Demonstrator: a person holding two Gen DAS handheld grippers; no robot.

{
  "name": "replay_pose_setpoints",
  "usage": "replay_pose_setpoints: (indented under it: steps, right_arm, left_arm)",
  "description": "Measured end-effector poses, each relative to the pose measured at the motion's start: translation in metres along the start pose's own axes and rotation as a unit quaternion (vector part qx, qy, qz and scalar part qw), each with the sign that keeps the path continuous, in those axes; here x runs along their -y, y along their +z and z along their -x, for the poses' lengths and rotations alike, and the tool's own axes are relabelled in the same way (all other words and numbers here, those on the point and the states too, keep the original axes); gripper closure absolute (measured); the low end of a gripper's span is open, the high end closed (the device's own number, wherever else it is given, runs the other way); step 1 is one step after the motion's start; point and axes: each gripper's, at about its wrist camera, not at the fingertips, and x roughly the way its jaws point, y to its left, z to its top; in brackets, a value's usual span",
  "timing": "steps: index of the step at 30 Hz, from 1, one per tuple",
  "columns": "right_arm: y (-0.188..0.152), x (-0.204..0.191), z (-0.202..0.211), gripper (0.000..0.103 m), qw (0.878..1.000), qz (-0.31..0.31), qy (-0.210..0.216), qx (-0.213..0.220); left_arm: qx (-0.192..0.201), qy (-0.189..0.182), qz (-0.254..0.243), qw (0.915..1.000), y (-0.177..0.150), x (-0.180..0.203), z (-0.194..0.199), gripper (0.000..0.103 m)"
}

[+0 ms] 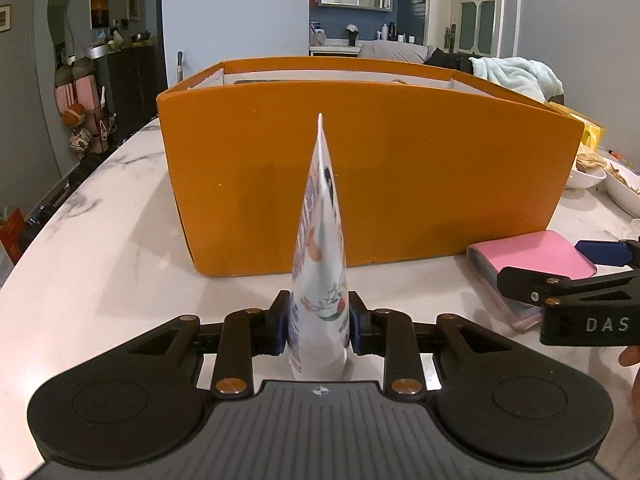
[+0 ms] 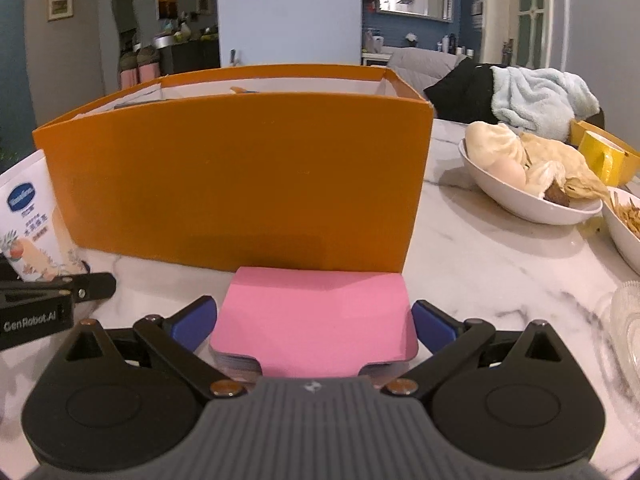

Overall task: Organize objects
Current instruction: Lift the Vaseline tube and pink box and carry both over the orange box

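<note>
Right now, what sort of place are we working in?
Most likely a home dining area: a marble table with bowls of food, an orange box, and a fleece blanket over furniture behind.

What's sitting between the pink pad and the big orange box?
Nothing: in the right wrist view, pink pad lies just before the orange box.

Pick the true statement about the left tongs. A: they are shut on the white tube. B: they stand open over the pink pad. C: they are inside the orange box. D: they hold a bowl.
A: the left tongs pinch the white tube from both sides.
</note>
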Motion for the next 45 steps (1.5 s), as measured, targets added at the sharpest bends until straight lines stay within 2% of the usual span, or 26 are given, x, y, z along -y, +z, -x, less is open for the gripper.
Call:
replay_pose_setpoints:
  steps: [6, 8, 17, 25, 36, 45]
  right_arm:
    - [0.0, -0.01, -0.006, 0.001, 1.0, 0.006, -0.03, -0.004]
    - [-0.001, -0.015, -0.013, 0.001, 0.999, 0.019, -0.042, -0.021]
    - [0.001, -0.004, -0.02, 0.001, 0.999, 0.001, -0.019, -0.03]
    - [-0.003, -0.012, -0.01, 0.002, 0.999, 0.018, -0.027, -0.015]
    - [-0.021, -0.018, 0.025, 0.003, 1.0, 0.019, -0.012, -0.003]
    - [-0.026, -0.016, 0.049, 0.004, 1.0, 0.007, -0.003, 0.01]
  left_arm:
    - [-0.002, -0.002, 0.003, 1.0, 0.0, -0.001, 0.0, 0.067]
    - [-0.003, -0.004, 0.008, 1.0, 0.0, -0.002, 0.0, 0.067]
    - [-0.002, 0.001, 0.003, 1.0, 0.001, 0.0, 0.001, 0.069]
    - [-0.002, 0.001, 0.009, 1.0, -0.001, -0.002, 0.004, 0.07]
    - [0.006, -0.002, 0.027, 0.9996, -0.001, -0.009, 0.023, 0.07]
    - [0.007, -0.002, 0.022, 0.9997, -0.003, -0.011, 0.033, 0.07]
